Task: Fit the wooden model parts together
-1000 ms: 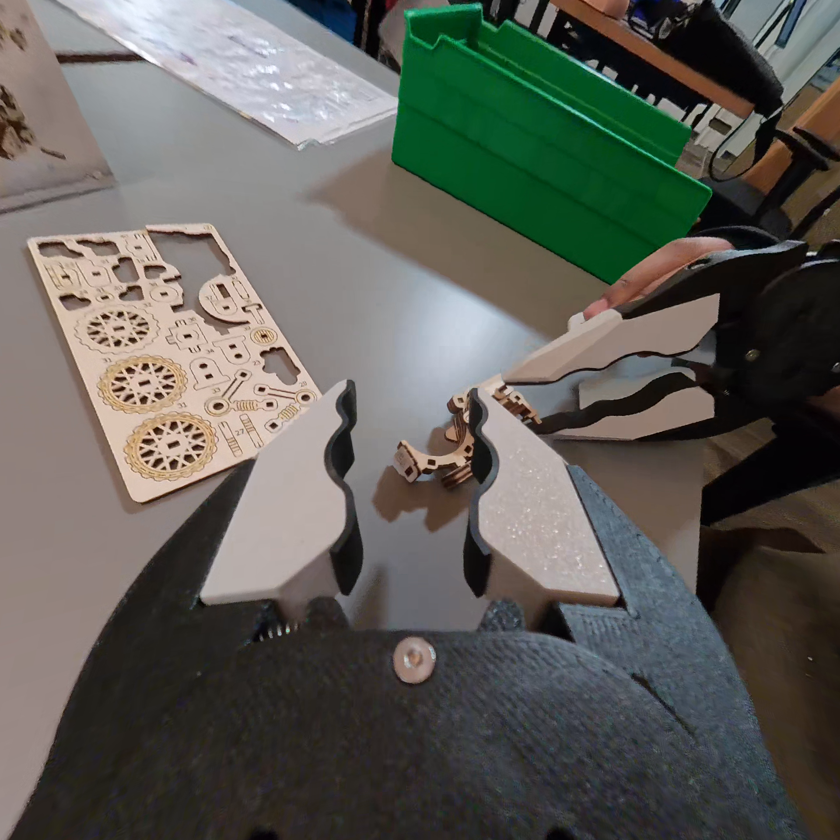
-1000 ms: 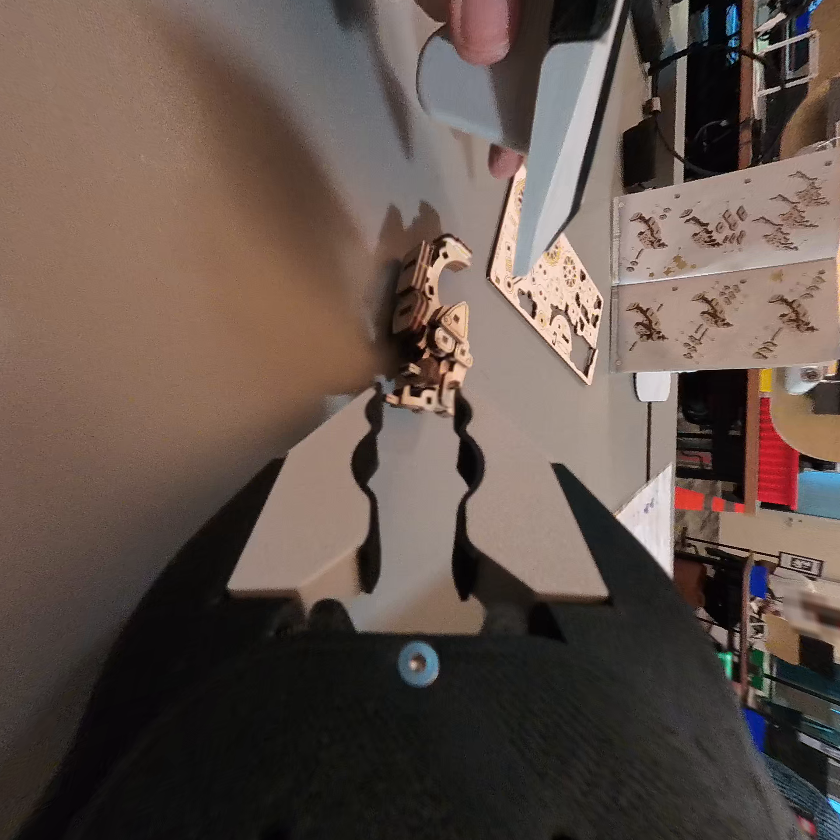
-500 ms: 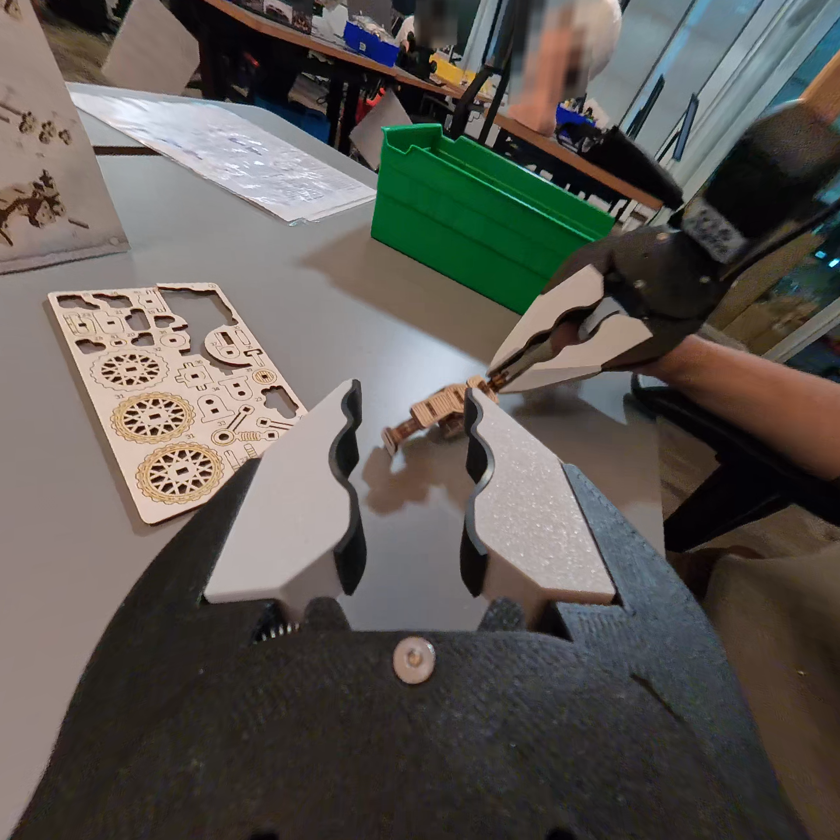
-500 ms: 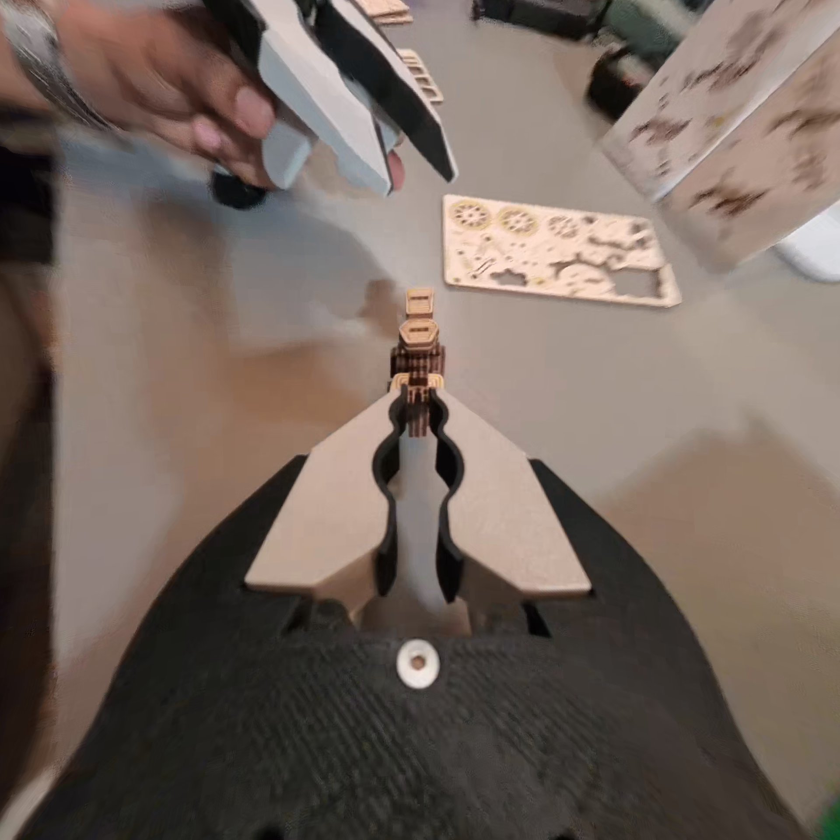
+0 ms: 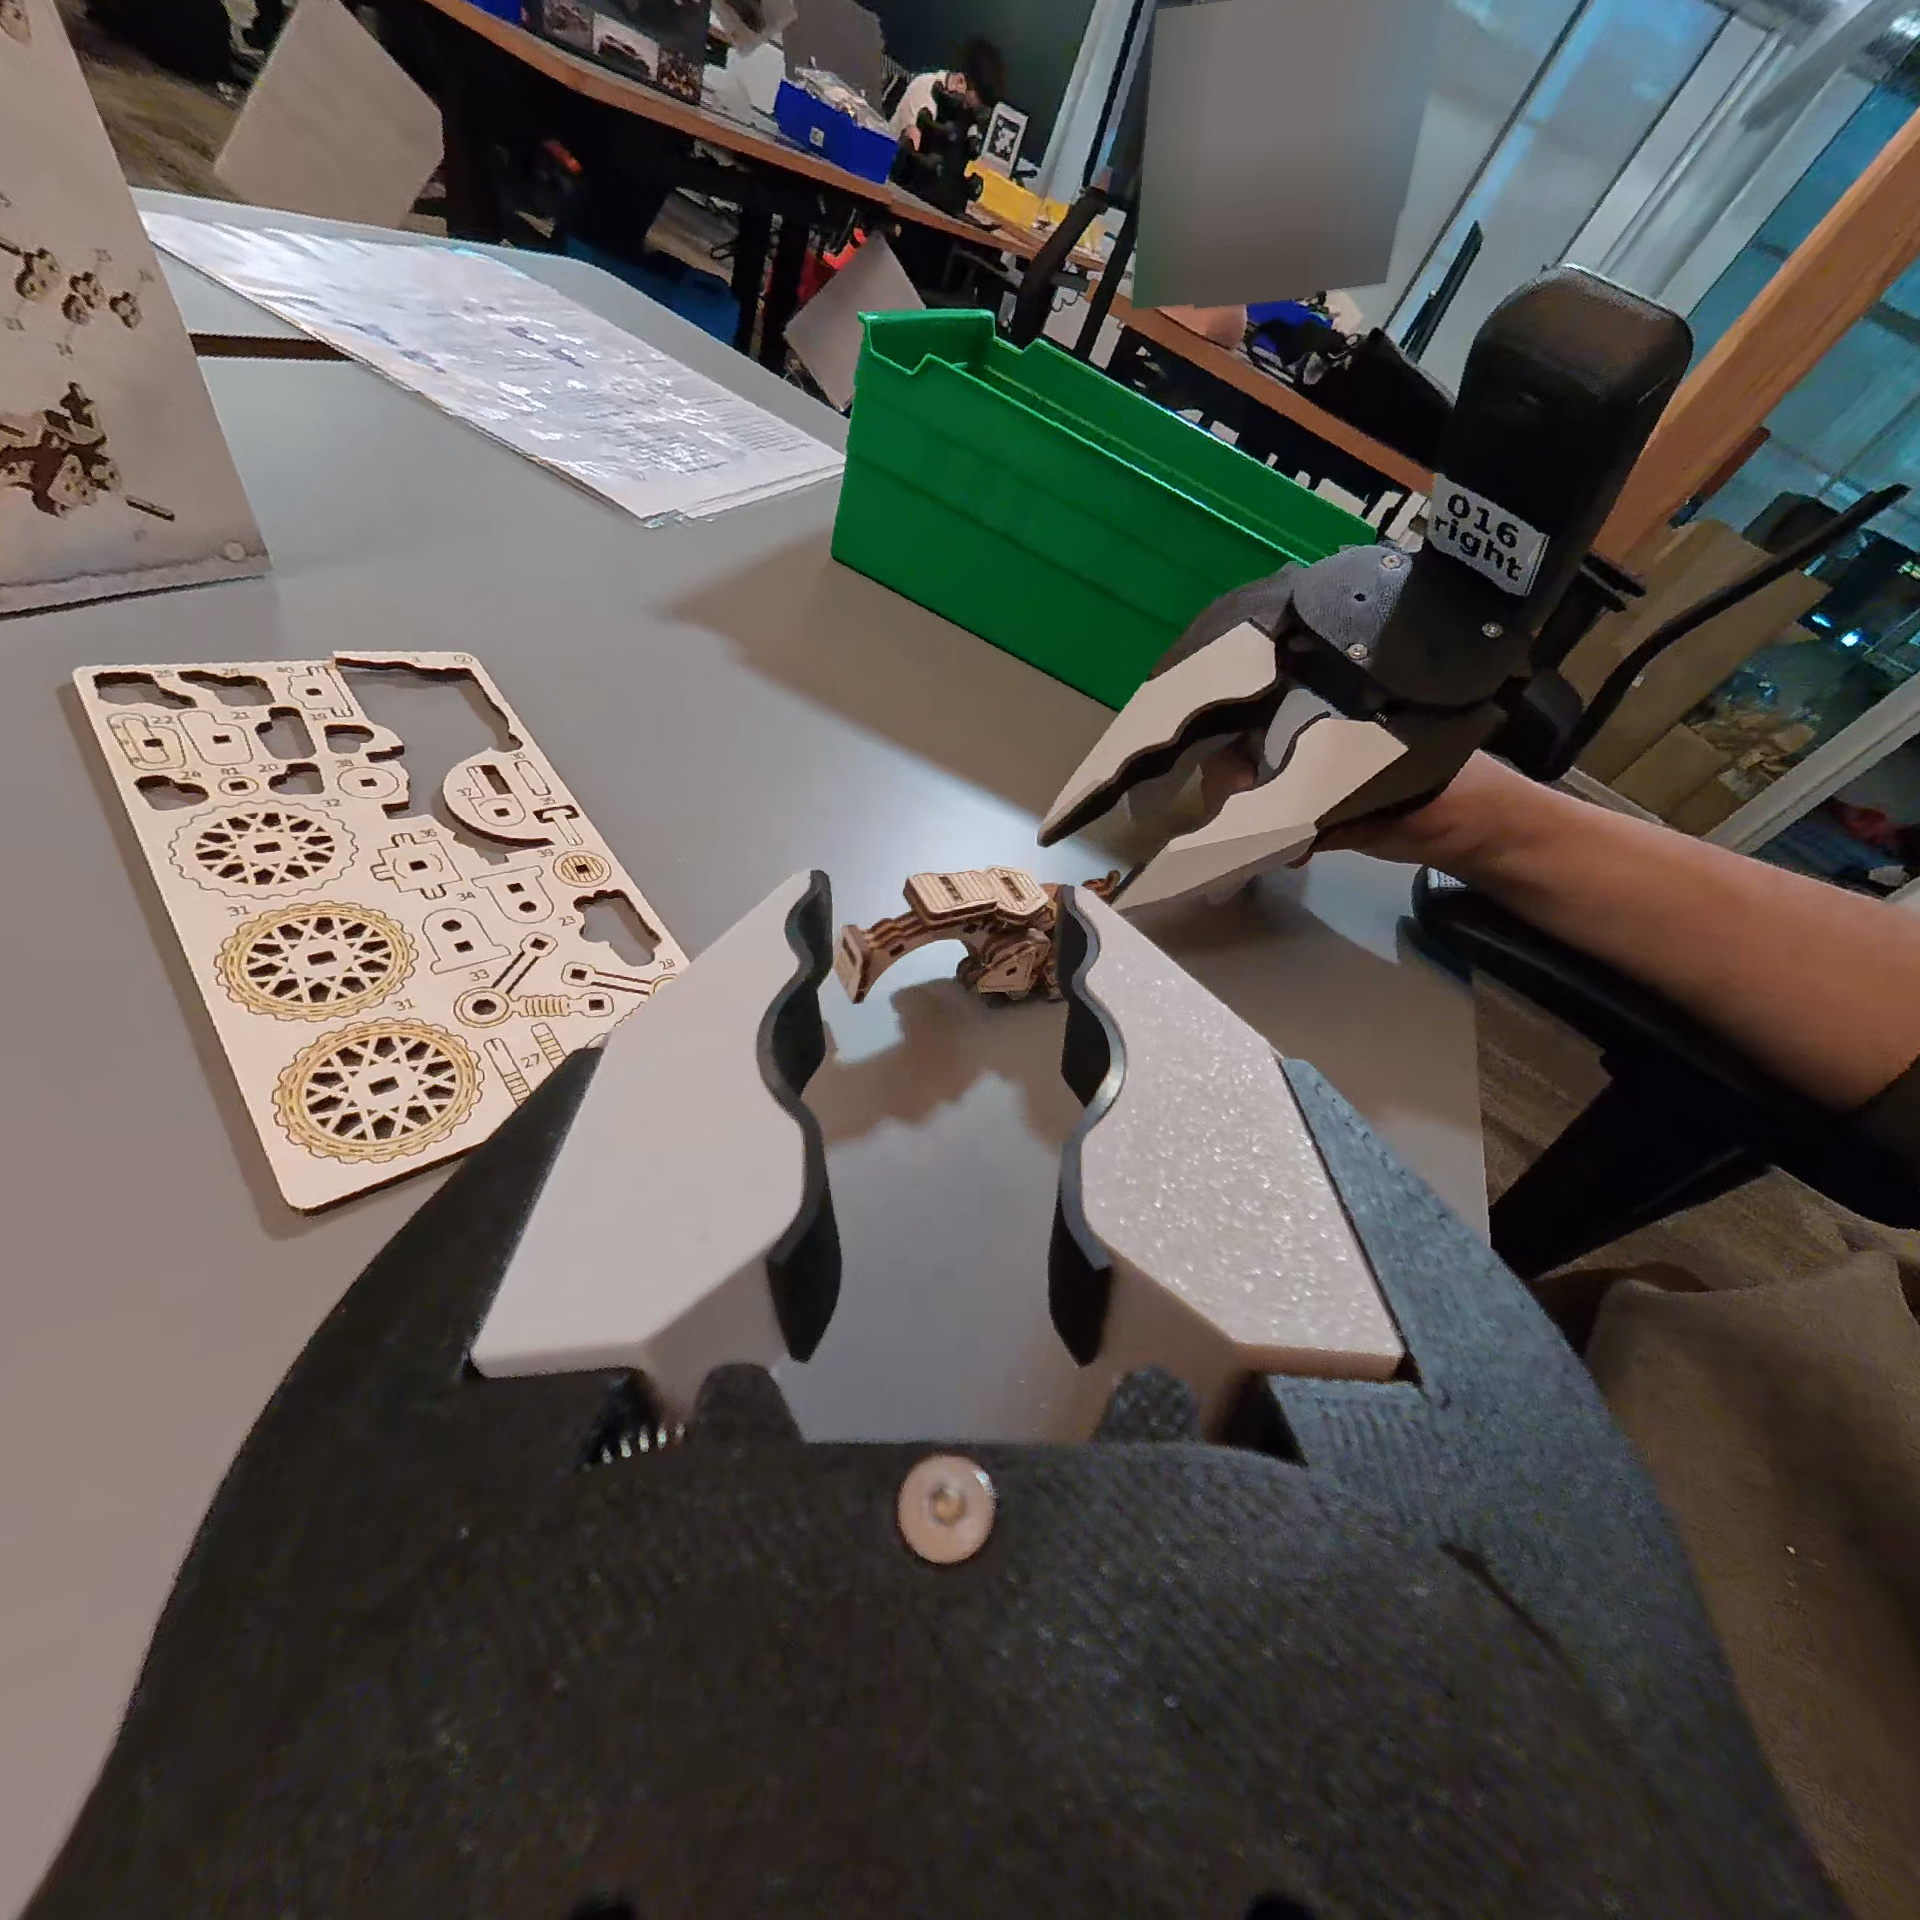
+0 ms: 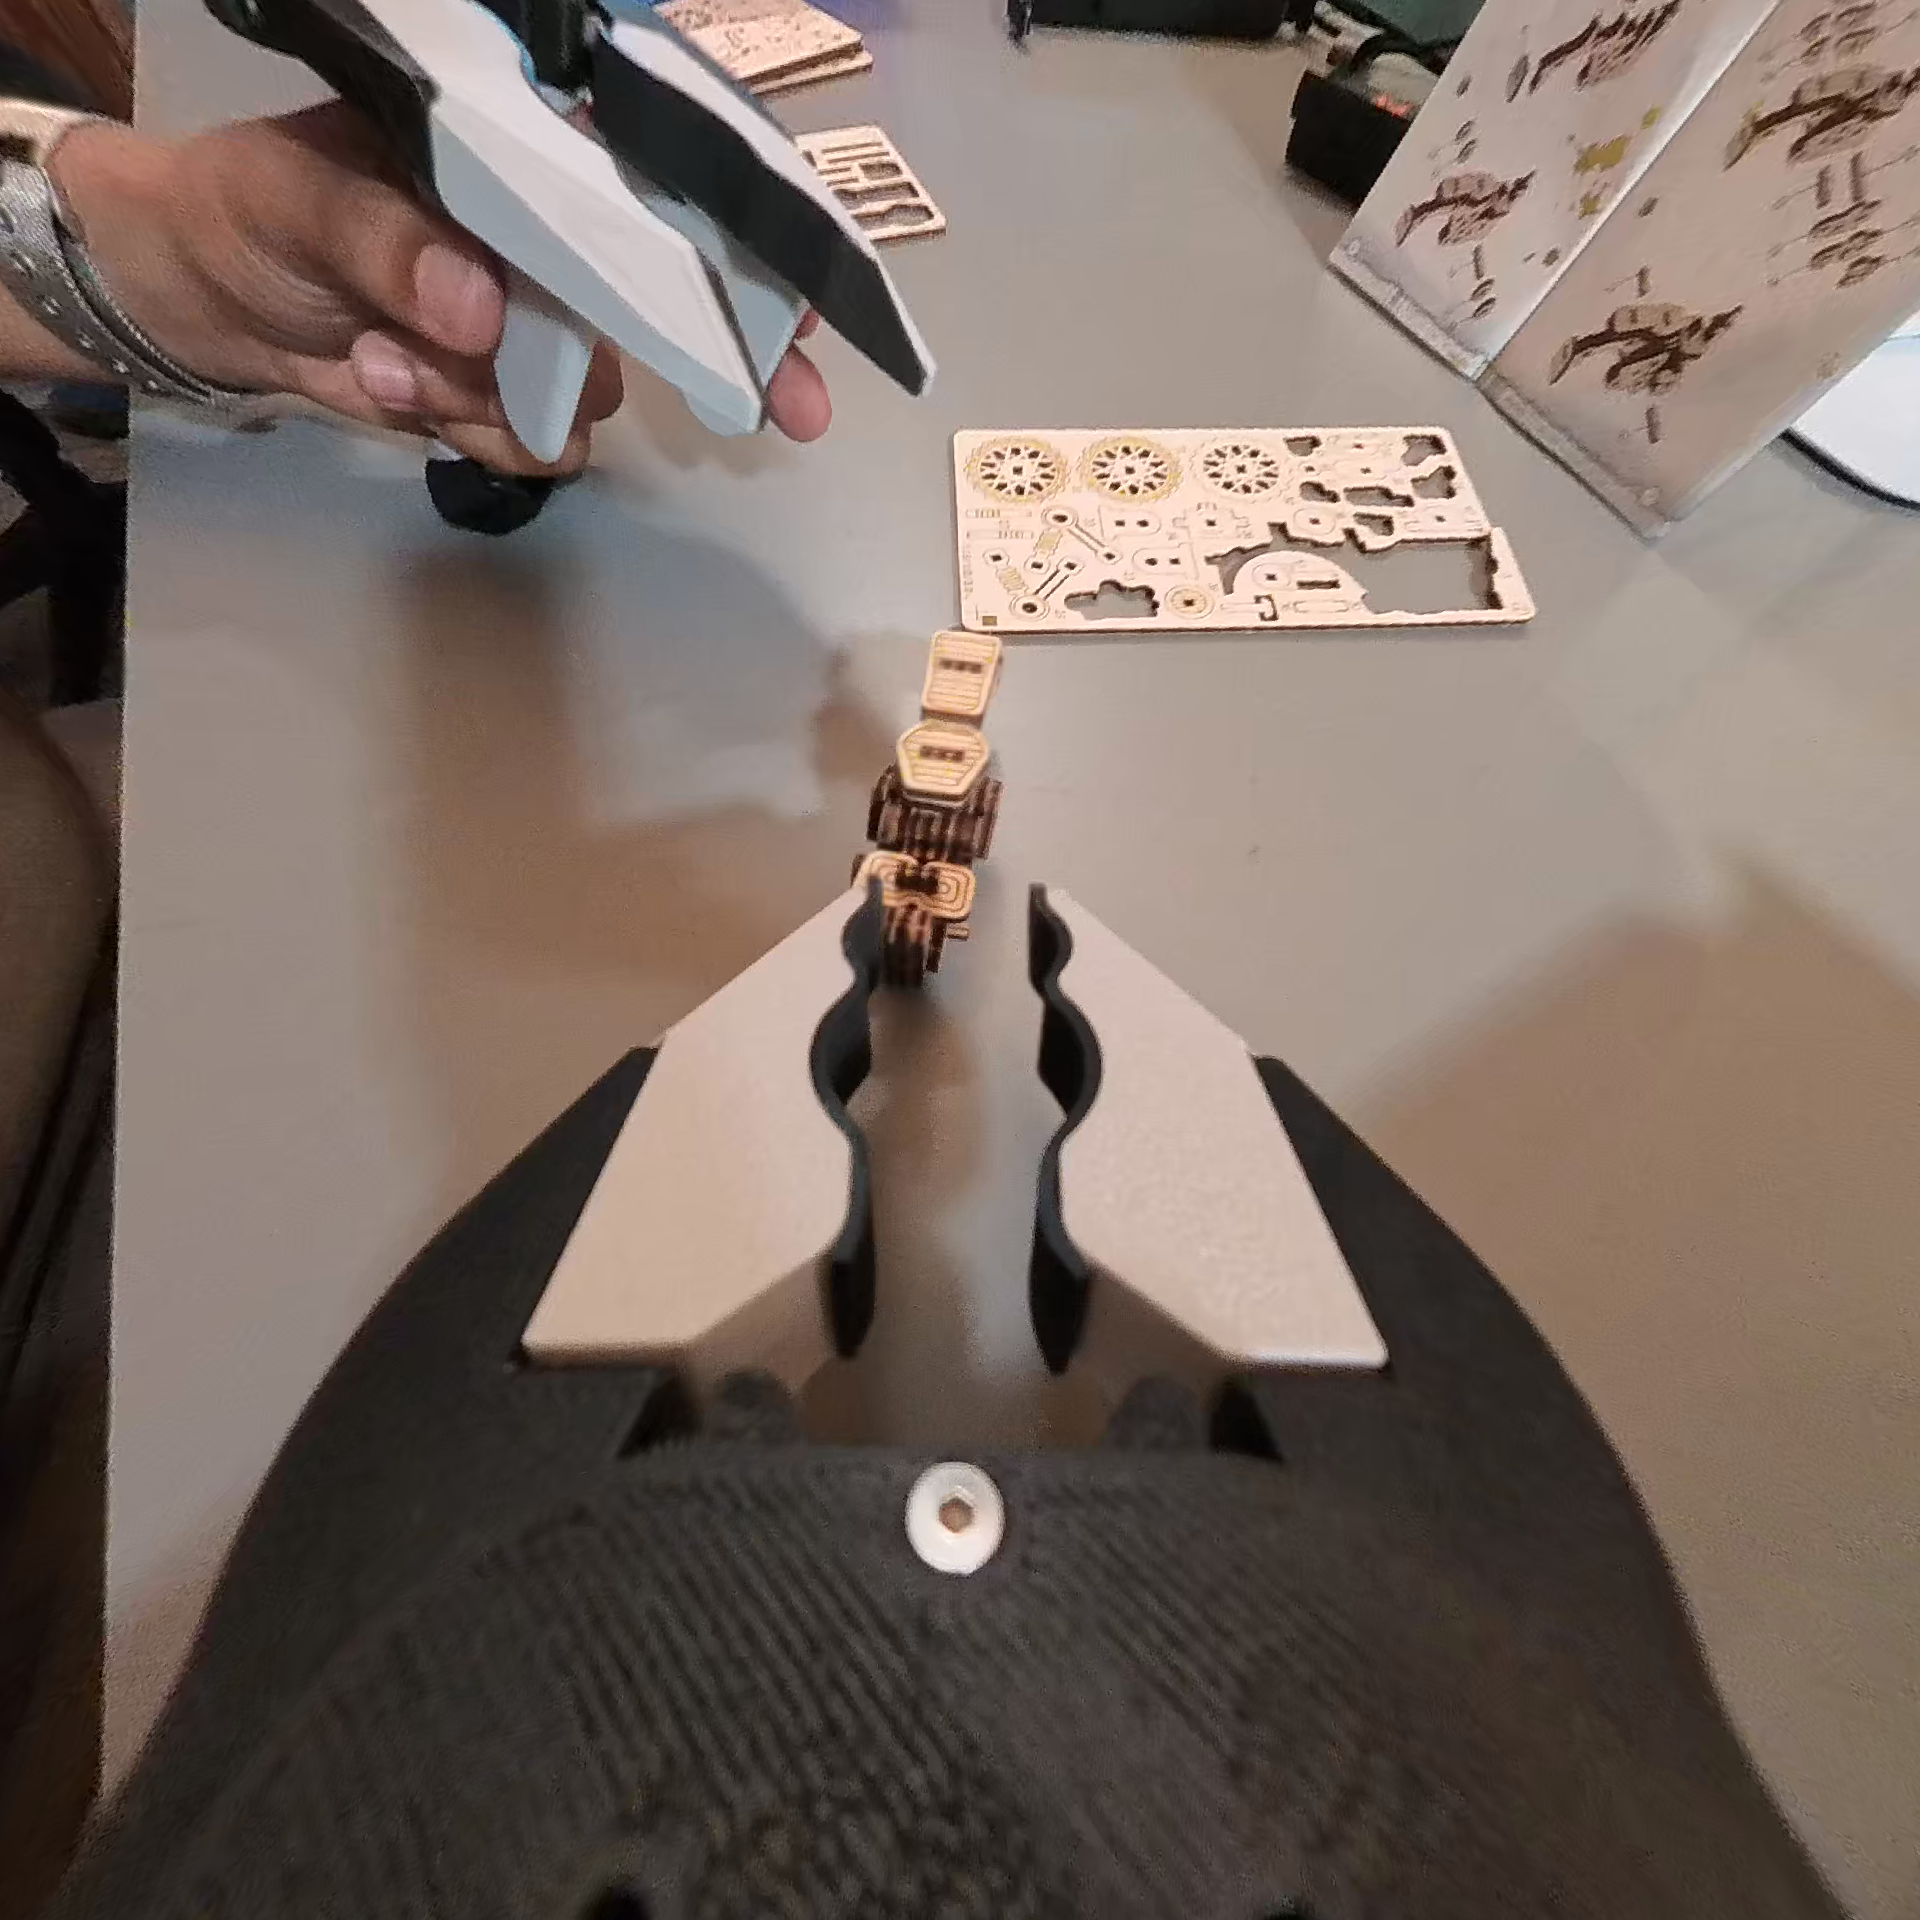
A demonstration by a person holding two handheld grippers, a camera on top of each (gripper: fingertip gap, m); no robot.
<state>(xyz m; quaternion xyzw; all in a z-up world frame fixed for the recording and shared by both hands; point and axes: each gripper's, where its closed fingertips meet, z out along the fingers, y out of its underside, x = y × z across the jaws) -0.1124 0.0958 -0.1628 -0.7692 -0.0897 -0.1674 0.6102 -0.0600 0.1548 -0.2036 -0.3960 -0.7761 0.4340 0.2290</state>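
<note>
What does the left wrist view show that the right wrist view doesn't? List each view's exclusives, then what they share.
Only the left wrist view: the green bin and a stack of printed sheets.

Only the right wrist view: more wooden part sheets at the table's far end, and a white stand with model pictures shown broadly.

Both: the part-built wooden model on the grey table, the punched part sheet, and both hand-held grippers, left and right, open.

One assembled wooden model point(image 5: 977, 935) at centre. One full wooden parts sheet point(image 5: 343, 914) at 9 o'clock of it; two further sheets point(image 6: 873, 187) at 12 o'clock in the right wrist view. One green bin point(image 5: 1049, 499). Two grippers point(image 5: 940, 935) point(image 6: 945, 904).
</note>
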